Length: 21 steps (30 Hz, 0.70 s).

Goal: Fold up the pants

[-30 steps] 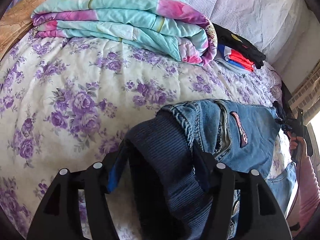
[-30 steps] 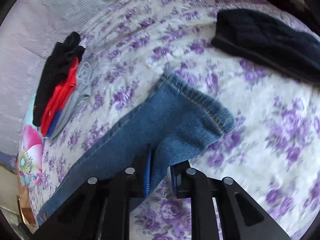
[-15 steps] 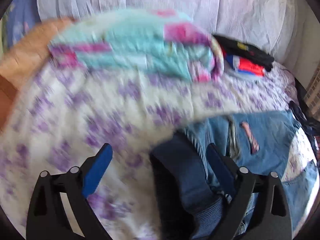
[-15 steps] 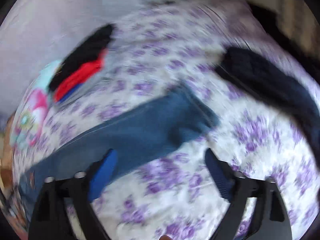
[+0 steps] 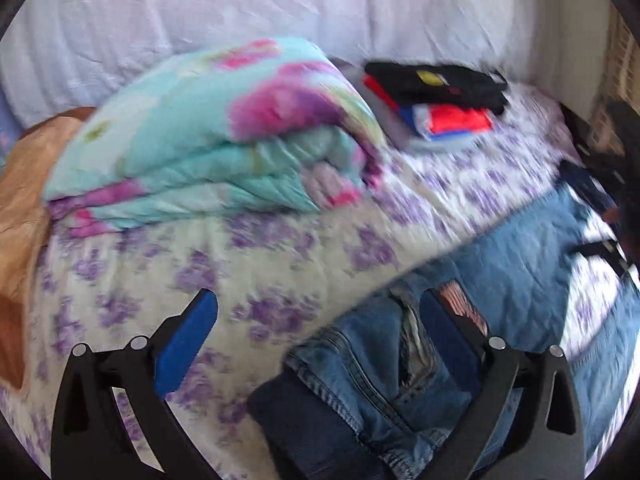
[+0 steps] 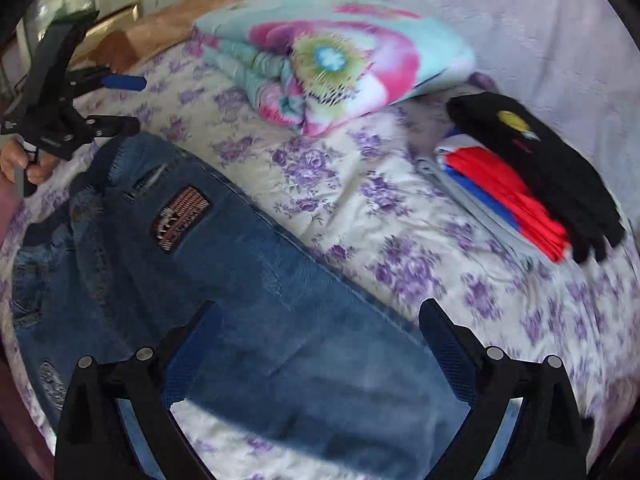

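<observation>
Both claws gape empty, jaws just sprung apart: jeans (image 6: 248,288) lie diagonally, waistband upper-left beside left gripper (image 6: 116,104), leg running lower-right under right gripper (image 6: 320,344), bedspread (image 6: 360,208) beneath.

- The left black plastic two-finger gripper (image 5: 318,340) has flat blue pads (image 5: 186,346) on the inner side of its fingers and round silver screws (image 5: 138,343) at the joints.
- The right black plastic two-finger gripper (image 6: 318,344) has the same form, with dark blue textured pads (image 6: 448,344) and silver screws (image 6: 495,354).
- A pink sleeve (image 6: 6,208) shows at the edge of the picture.
</observation>
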{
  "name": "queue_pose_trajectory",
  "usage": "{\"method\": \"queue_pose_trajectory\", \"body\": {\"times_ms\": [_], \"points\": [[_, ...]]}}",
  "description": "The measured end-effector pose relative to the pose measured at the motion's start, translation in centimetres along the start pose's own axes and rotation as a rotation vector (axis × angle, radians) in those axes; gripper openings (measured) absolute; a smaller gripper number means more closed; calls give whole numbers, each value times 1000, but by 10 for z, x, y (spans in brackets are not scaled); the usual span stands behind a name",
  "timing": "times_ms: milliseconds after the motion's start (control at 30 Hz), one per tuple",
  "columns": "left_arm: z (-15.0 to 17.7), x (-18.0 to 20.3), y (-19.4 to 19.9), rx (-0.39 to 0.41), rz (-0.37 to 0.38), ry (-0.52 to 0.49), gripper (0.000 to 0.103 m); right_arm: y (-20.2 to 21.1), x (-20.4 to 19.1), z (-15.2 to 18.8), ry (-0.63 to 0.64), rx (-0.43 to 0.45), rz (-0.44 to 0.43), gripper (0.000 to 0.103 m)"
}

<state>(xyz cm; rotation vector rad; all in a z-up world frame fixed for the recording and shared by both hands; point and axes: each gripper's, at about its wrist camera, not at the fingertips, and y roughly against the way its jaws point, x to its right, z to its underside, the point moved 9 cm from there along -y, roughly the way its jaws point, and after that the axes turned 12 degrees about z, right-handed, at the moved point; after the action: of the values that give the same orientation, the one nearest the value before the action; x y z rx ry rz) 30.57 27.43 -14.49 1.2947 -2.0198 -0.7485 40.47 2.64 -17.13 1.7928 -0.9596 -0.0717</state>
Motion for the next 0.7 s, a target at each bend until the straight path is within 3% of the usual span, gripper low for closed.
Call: {"method": "queue_pose_trajectory", "body": {"times_ms": [100, 167, 200, 267, 367, 500, 667, 700], "points": [[11, 0, -13, -80, 81, -45, 99, -34, -4, -2, 129, -69, -32, 99], [12, -1, -20, -134, 171, -52, 99, -50, -5, 3, 159, -120, -81, 91], [12, -1, -24, -183, 257, -51, 99, -58, -3, 4, 162, -146, -110, 81], [12, -4, -33, -265, 347, -49, 99, -71, 1, 9, 167, -193, -167, 78], [14, -9, -45, -355, 378, -67, 99, -78, 2, 16, 183, -222, -241, 78], [28, -5, -58, -480, 394, -123, 99, -81, -2, 23, 193, -244, -301, 66], [39, -4, -75, -565, 400, -132, 99, -75, -8, 25, 222, -249, -316, 36], [38, -4, -75, -561, 407, -131, 97, -73, -8, 25, 227, -249, -311, 24]]}}
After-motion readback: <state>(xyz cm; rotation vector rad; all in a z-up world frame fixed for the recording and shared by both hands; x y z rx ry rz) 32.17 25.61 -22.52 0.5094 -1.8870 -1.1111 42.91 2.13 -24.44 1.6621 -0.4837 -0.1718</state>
